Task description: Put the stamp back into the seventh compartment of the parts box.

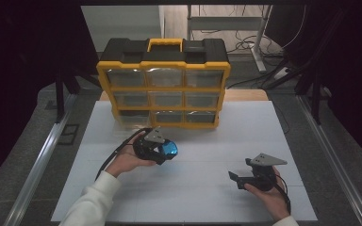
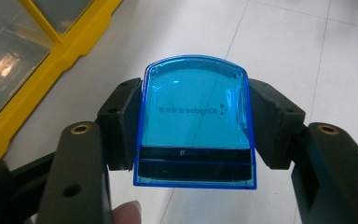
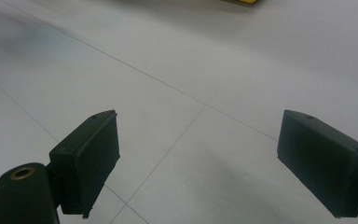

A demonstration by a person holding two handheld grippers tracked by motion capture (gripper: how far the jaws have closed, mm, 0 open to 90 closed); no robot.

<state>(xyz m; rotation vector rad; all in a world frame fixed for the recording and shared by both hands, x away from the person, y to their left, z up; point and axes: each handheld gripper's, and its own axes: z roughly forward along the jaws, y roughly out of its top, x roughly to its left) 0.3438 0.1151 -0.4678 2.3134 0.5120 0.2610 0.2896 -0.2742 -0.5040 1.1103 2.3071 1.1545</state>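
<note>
Just in front of the yellow organizer (image 1: 164, 89), the left gripper (image 2: 193, 121) clamps a blue case (image 2: 194, 122) above the table (image 1: 207, 197) while the right gripper (image 3: 198, 158) gapes empty, so carrying seems underway, likely calling for a drawer (image 1: 133, 117) next.

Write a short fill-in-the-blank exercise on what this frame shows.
1. The left gripper is shut on a translucent ____ stamp.
2. The right gripper has its jaws ____ with nothing between them.
3. The yellow drawer organizer has a ____ top with a yellow handle.

Missing words: blue; open; black
</note>
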